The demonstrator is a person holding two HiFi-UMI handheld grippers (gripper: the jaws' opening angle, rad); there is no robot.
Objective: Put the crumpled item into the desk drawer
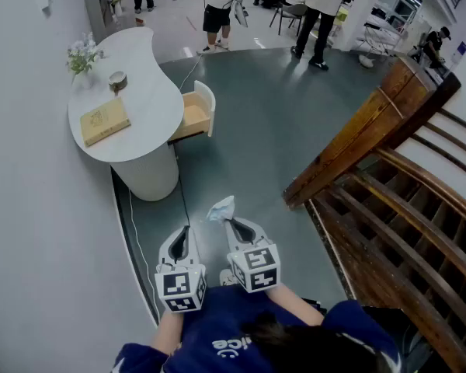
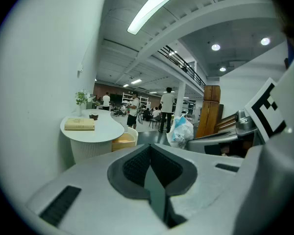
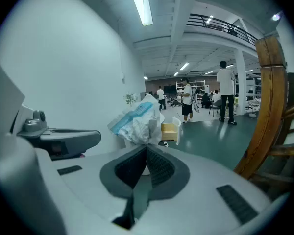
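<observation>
A crumpled white and blue wrapper (image 1: pixel 220 207) sticks out from the tip of my right gripper (image 1: pixel 231 222), which is shut on it; the right gripper view shows the same wrapper (image 3: pixel 137 121) pinched at the jaw tips. My left gripper (image 1: pixel 185 231) hangs beside it, shut, with nothing between its jaws (image 2: pixel 149 152). Ahead stands a white curved desk (image 1: pixel 144 103) whose wooden drawer (image 1: pixel 194 114) is pulled open on its right side. The drawer (image 3: pixel 169 130) shows behind the wrapper, well away from both grippers.
On the desk lie a yellow book (image 1: pixel 104 120), a small bowl (image 1: pixel 117 80) and a plant (image 1: pixel 81 56). A wooden stair railing (image 1: pixel 373 138) runs along the right. A cable (image 1: pixel 184 200) trails on the floor by the desk. Several people (image 1: pixel 217 6) stand far off.
</observation>
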